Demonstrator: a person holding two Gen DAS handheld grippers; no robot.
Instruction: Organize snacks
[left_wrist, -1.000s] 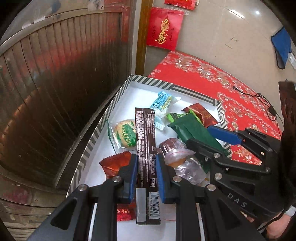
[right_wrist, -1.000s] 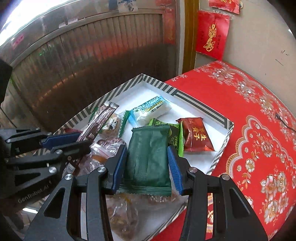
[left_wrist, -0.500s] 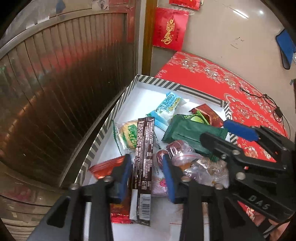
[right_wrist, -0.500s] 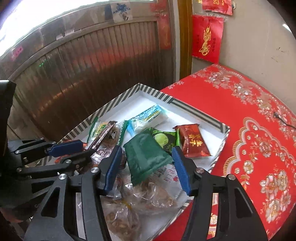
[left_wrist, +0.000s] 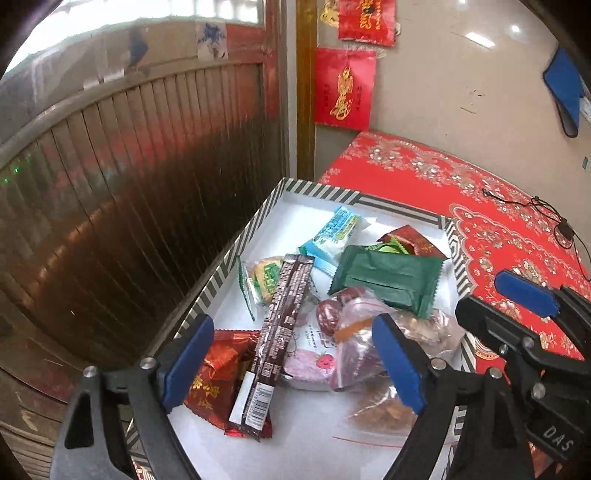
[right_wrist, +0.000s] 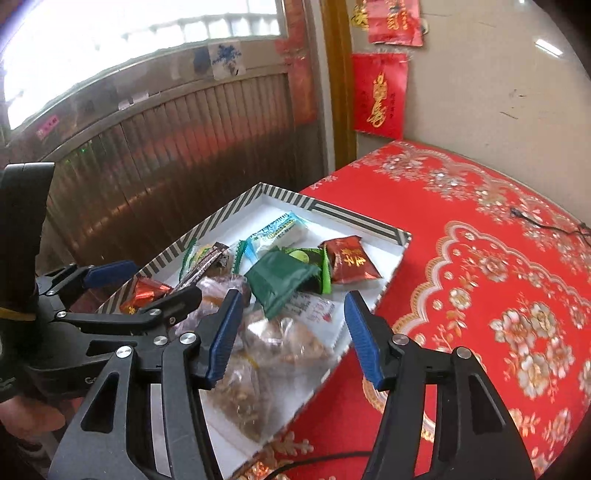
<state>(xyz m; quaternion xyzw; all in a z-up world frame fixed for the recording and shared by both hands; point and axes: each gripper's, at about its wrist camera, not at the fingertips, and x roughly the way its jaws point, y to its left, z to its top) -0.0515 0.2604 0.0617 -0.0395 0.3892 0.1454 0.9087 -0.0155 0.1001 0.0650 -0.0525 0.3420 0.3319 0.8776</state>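
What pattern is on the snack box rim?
Black-and-white diagonal stripes on the box rim, clearest in the left wrist view.

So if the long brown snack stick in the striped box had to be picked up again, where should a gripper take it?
Probably across the narrow width near the barcode end of the brown snack stick, coming from above. That end lies on top of the red candy wrapper, slightly raised, with both long edges exposed. The left gripper, jaws opening, already straddles it without touching.

Both the left gripper (left_wrist: 291, 363) and the right gripper (right_wrist: 291, 334) are black frames with silver screws and ribbed blue pads (right_wrist: 360, 341) (white lettering marks each body).
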